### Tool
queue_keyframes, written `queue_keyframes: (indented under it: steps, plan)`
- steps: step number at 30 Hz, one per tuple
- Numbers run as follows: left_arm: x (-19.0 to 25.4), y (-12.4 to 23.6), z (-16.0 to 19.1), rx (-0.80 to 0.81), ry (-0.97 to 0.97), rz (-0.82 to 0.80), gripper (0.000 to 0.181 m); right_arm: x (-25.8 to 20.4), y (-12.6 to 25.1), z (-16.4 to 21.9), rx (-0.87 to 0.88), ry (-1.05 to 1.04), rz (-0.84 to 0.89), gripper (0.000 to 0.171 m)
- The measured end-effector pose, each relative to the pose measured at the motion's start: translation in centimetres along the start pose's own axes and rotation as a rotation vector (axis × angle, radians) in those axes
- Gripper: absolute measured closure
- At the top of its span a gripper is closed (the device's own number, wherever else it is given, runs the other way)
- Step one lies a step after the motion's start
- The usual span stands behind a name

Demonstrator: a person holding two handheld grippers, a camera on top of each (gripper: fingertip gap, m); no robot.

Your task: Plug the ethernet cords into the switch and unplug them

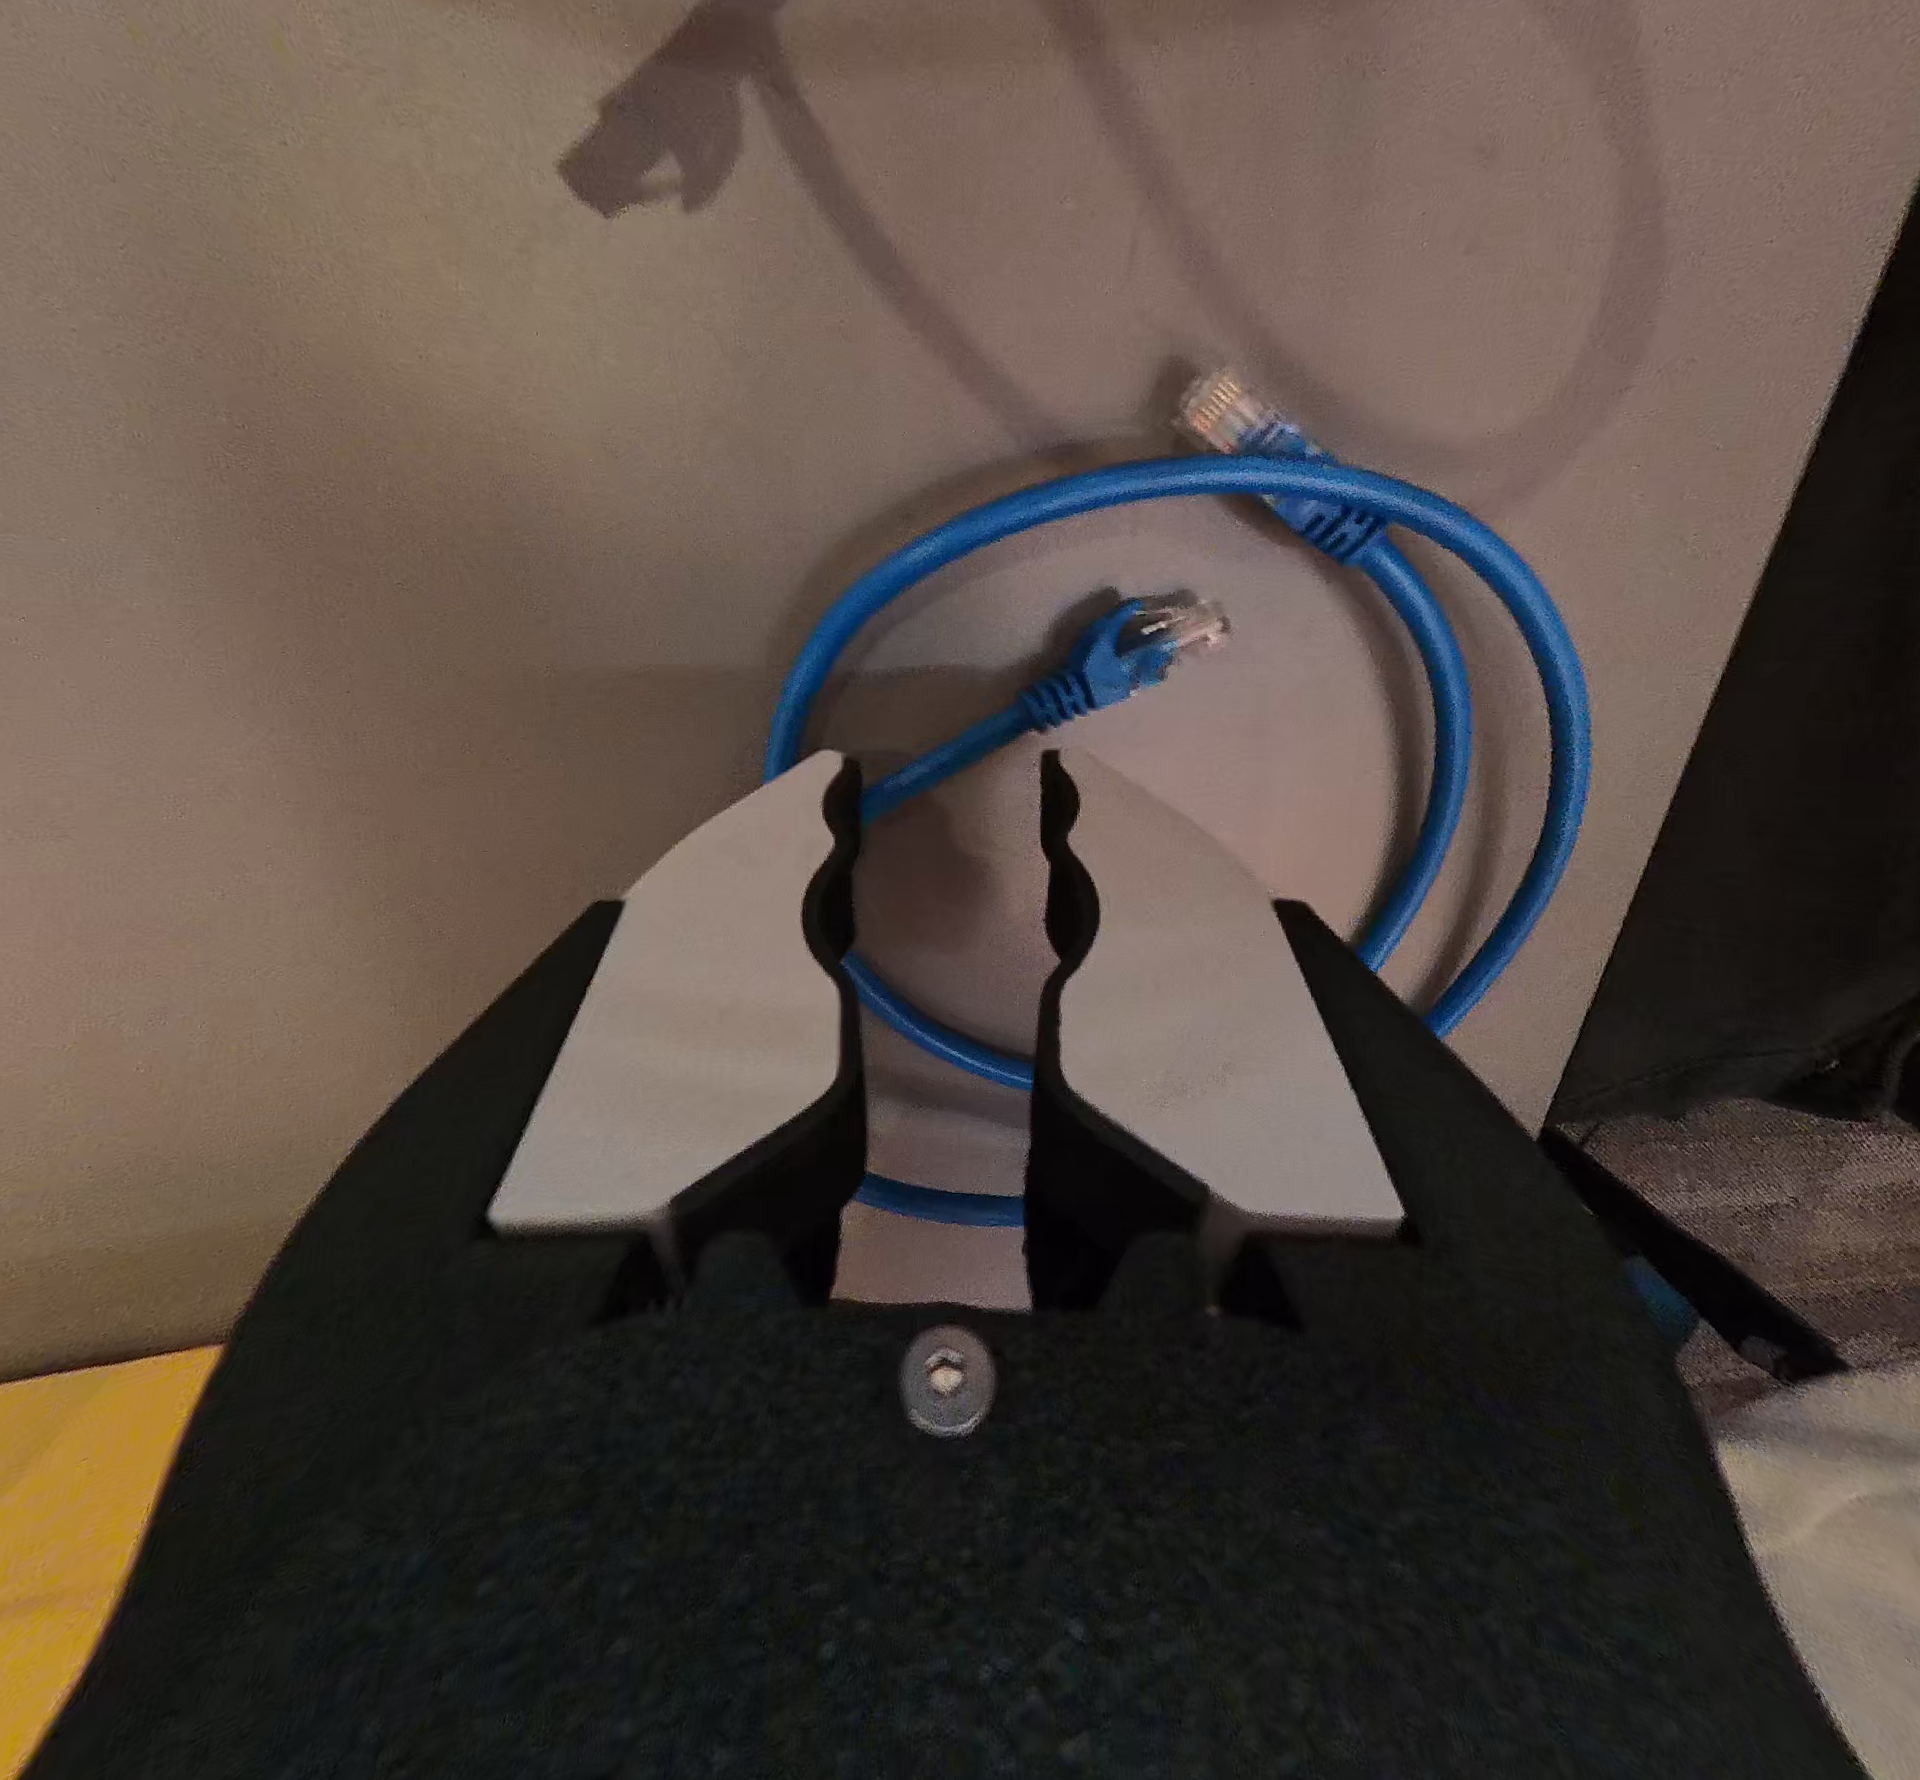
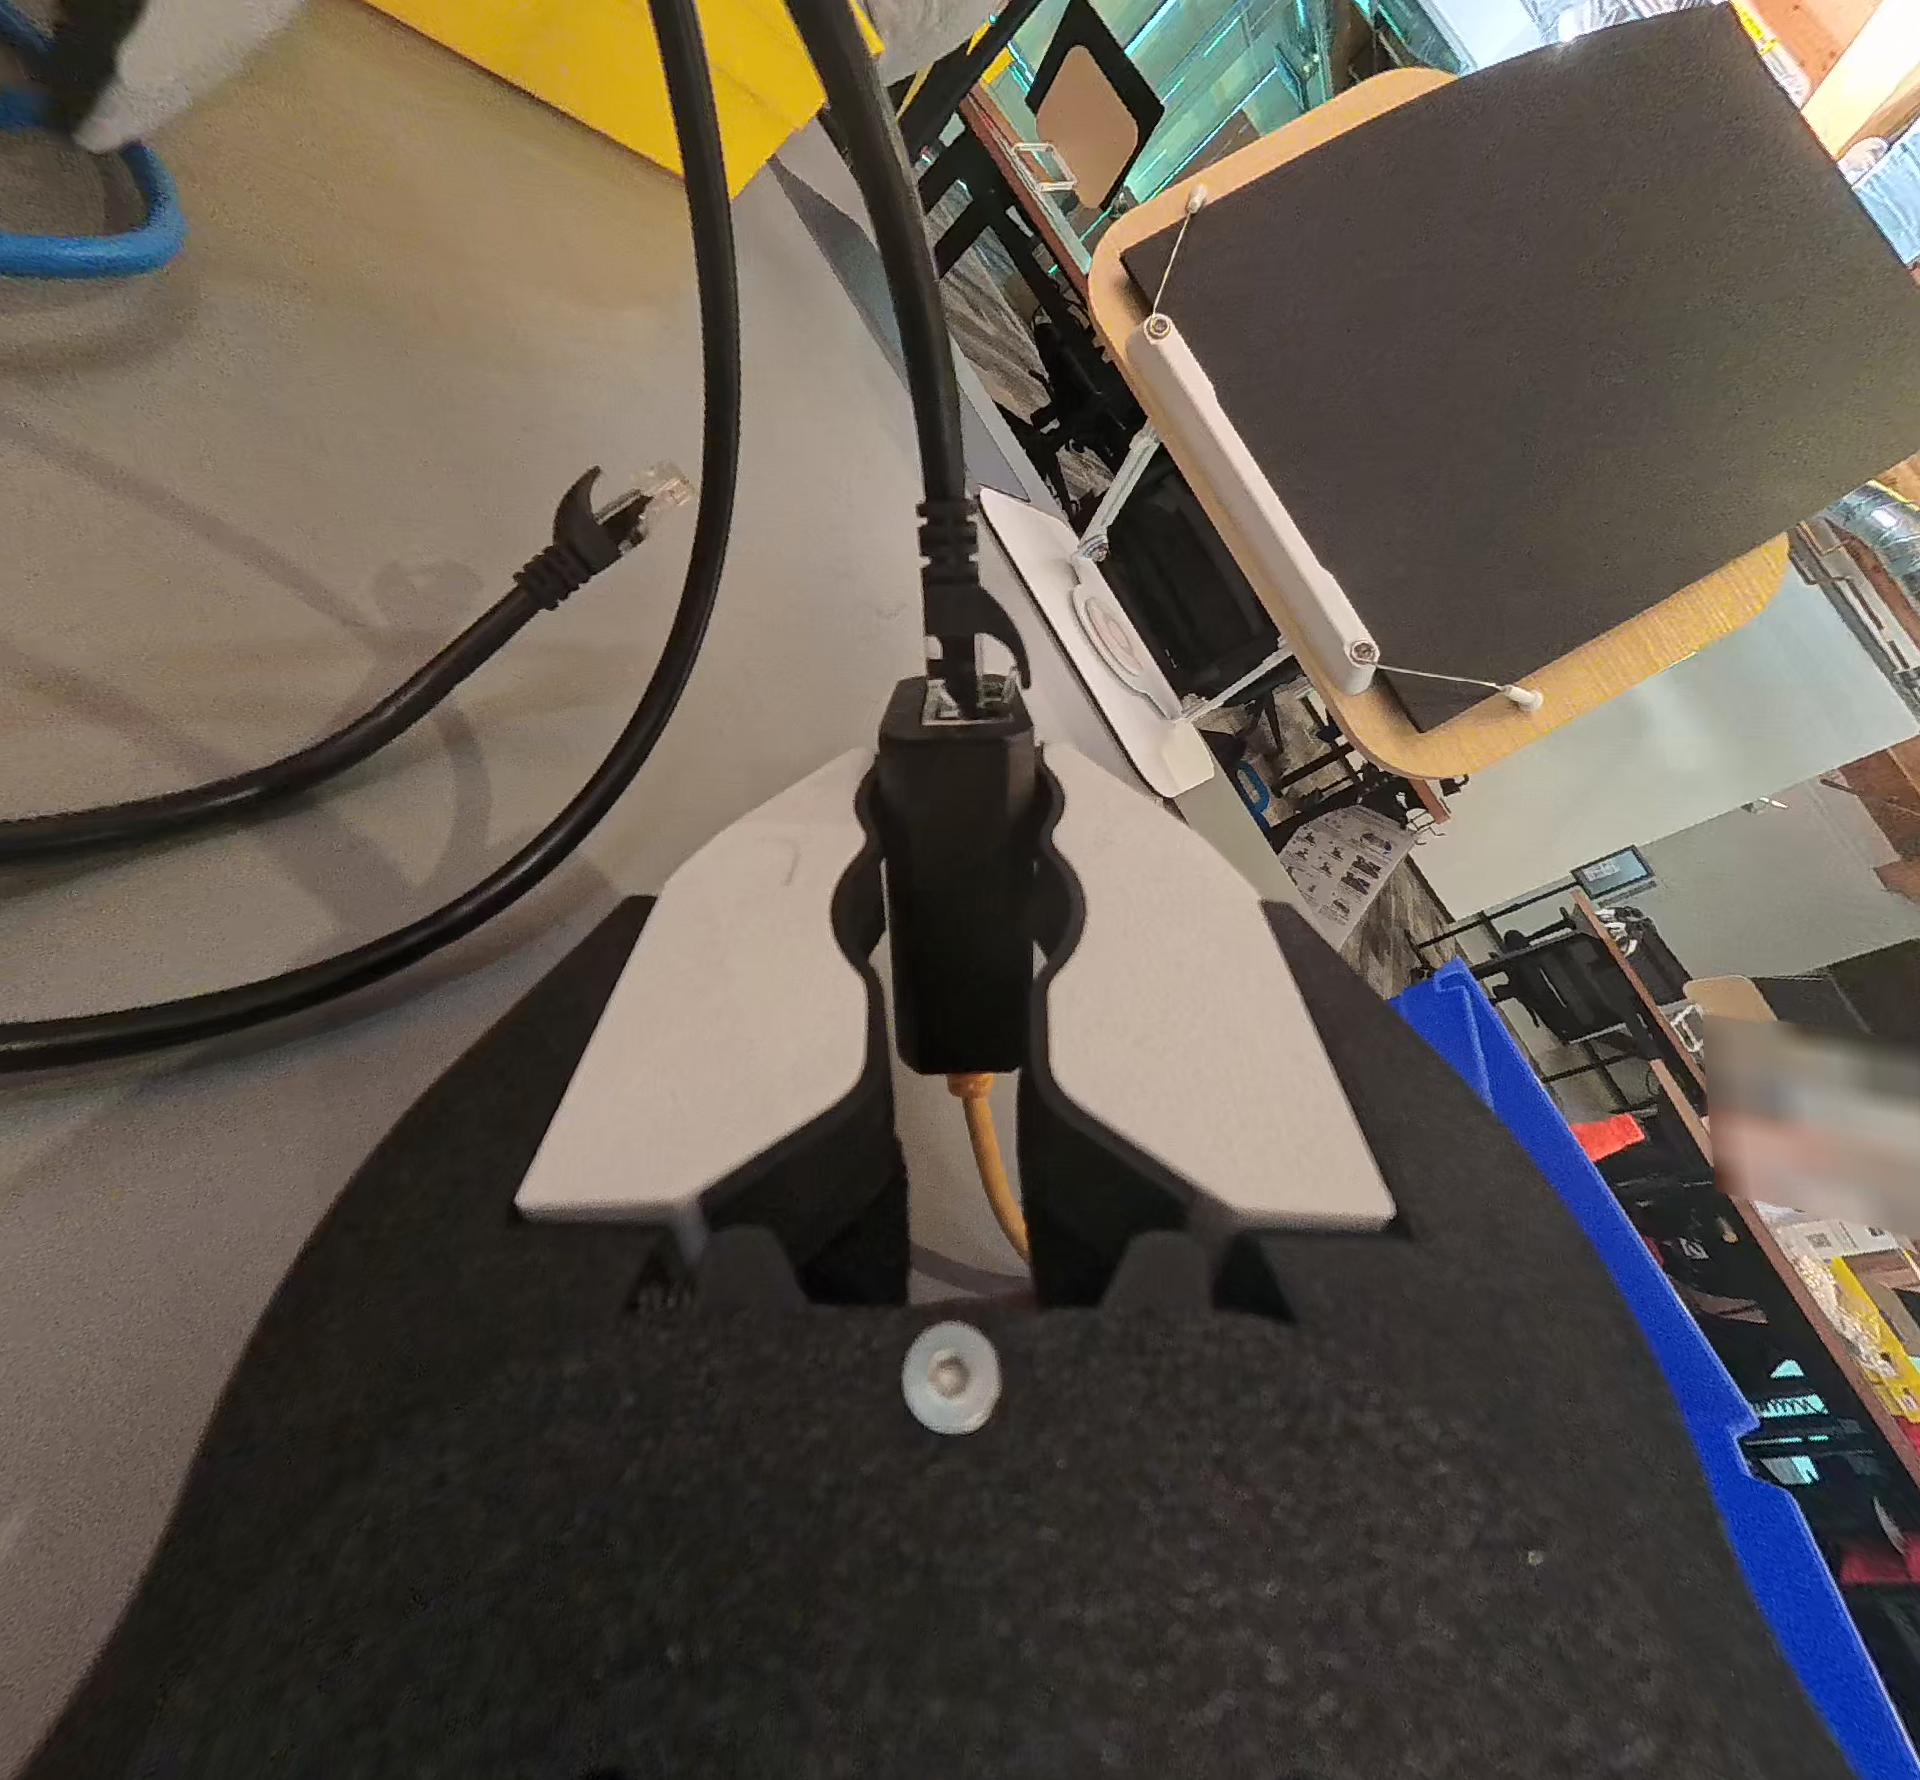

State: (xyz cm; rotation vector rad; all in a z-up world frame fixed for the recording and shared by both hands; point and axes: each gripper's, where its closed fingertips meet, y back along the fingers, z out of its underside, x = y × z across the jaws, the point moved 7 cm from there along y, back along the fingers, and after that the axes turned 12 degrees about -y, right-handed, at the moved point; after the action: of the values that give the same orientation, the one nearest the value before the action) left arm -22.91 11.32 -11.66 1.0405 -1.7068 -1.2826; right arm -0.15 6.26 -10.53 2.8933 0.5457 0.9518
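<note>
While the right gripper (image 2: pixel 957 795) has its jaws clamped on a small black switch (image 2: pixel 957 899), a black ethernet cord (image 2: pixel 940 442) is plugged into its top port and an orange cable (image 2: pixel 987 1148) trails below. Its loose black plug (image 2: pixel 613 525) lies on the smooth grey table (image 2: pixel 364 400). The left gripper (image 1: pixel 949 774) hangs with jaws apart, empty, over a coiled blue ethernet cord (image 1: pixel 1455 691).

At the centre of the frame the right gripper (image 2: pixel 958 795) is clamped on a small black switch (image 2: pixel 956 899), with an orange cord (image 2: pixel 992 1169) leaving its near end between the fingers. A black ethernet cord (image 2: pixel 894 203) is plugged into the switch's far end and runs to the top of the frame. At centre left its other, loose connector (image 2: pixel 613 515) lies on the grey table (image 2: pixel 364 380); a blue cord (image 2: pixel 104 244) shows at upper left.
</note>
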Motion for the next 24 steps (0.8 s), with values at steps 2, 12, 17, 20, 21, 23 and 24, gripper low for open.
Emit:
queue_keyframes:
  steps: [2, 12, 17, 20, 21, 23, 24]
  plan:
    - [-0.5, -0.2, -0.5, -0.02, 0.005, 0.018, 0.145, 0.0, 0.0, 0.0, 0.001, -0.002, -0.001, 0.147]
    - [1.8, 0.2, 0.7, -0.068, -0.04, -0.12, 0.176, 0.0, 0.1, 0.0, 0.003, -0.006, -0.004, 0.147]
    - [4.8, 3.5, 1.6, 0.061, 0.025, -0.36, 0.177, 0.0, 0.1, -0.1, 0.001, -0.001, -0.001, 0.147]
    - [6.9, 3.6, 2.8, 0.043, 0.038, -0.399, 0.177, -0.1, 0.0, 0.0, -0.004, 0.006, -0.004, 0.147]
    - [7.1, 3.5, 3.4, 0.001, 0.04, -0.452, 0.177, -0.2, 0.0, 0.0, -0.005, 0.012, -0.002, 0.147]
    - [6.8, 4.1, 4.9, -0.219, 0.031, -0.686, 0.177, -0.3, 0.0, 0.0, -0.009, 0.023, -0.003, 0.147]
    - [6.8, 4.6, 5.1, -0.306, 0.015, -0.818, 0.176, -0.4, -0.1, 0.0, -0.011, 0.03, -0.002, 0.147]
